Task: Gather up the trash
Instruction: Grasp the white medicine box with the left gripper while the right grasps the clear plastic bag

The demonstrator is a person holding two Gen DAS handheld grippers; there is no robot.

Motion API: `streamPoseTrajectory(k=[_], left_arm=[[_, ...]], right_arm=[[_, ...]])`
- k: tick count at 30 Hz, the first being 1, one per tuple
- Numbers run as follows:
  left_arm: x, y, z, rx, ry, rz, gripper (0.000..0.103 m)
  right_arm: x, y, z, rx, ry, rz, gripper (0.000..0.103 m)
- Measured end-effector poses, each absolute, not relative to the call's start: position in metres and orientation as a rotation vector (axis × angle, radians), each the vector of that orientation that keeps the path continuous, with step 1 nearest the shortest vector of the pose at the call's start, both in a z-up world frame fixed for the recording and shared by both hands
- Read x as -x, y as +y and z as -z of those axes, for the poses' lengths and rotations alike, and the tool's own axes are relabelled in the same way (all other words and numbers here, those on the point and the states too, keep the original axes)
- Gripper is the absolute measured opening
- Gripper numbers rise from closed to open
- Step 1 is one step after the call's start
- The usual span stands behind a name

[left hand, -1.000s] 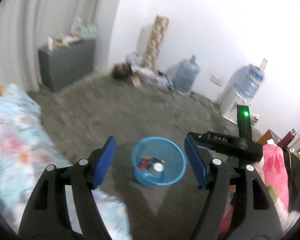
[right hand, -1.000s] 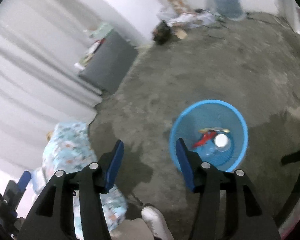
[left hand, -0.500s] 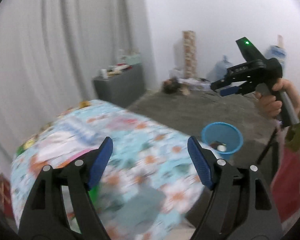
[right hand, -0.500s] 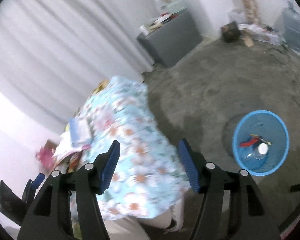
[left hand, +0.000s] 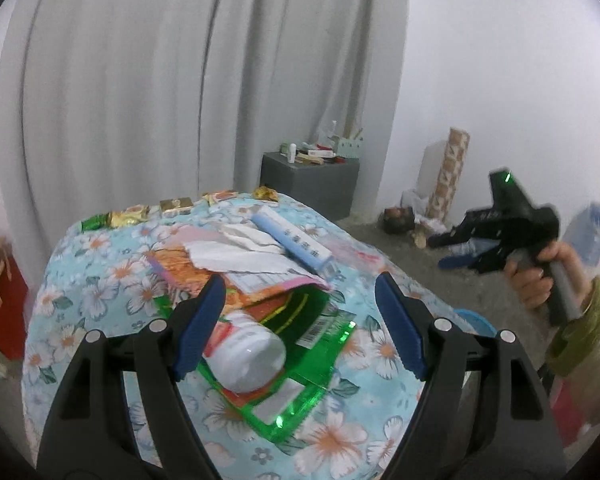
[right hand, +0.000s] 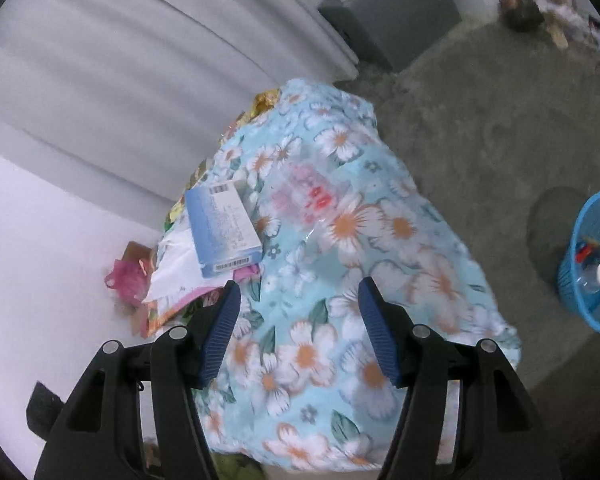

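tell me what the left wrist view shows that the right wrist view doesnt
Only the left wrist view: a white bottle lying on a green wrapper, and the right gripper held in a hand. Only the right wrist view: the whole blue trash basket standing on the floor, with a bottle inside. Both show the floral cloth, the blue box, the grey cabinet and the curtain.

Counter under a floral cloth [left hand: 100,276], littered.
We see a white bottle [left hand: 248,354], green wrapper [left hand: 312,364], blue box [left hand: 290,240] and papers [left hand: 236,256] lying on it.
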State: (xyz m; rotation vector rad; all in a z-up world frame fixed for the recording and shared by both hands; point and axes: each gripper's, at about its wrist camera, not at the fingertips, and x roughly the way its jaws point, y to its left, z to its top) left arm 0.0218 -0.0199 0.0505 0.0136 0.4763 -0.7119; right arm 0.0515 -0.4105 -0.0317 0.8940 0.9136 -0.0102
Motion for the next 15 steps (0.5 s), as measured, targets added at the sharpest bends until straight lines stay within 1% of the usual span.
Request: streamPoseTrajectory(k=[5, 8, 13, 15], left_arm=[[-0.042, -0.004, -0.054, 0.097, 0.489, 0.761, 0.073], [-0.063, -0.001, -0.061, 0.165, 0.530, 0.815, 0.073], [-0.123, -0.007, -0.076, 0.342, 0.701, 0.916, 0.071], [-0.153, -0.019, -0.077, 0.404, 0.814, 0.967, 0.066]], right_arm=[[-0.083, -0.410, 0.059, -1.026, 0.928, -0.004, 0.060], [-0.100, -0.413, 0.072, -1.084, 0.922, 0.017, 0.056], [-0.117, -0.422, 0.096, -1.190, 0.917, 0.049, 0.048], [-0.122, -0.424, 0.102, -1.214, 0.912, 0.053, 0.046]])
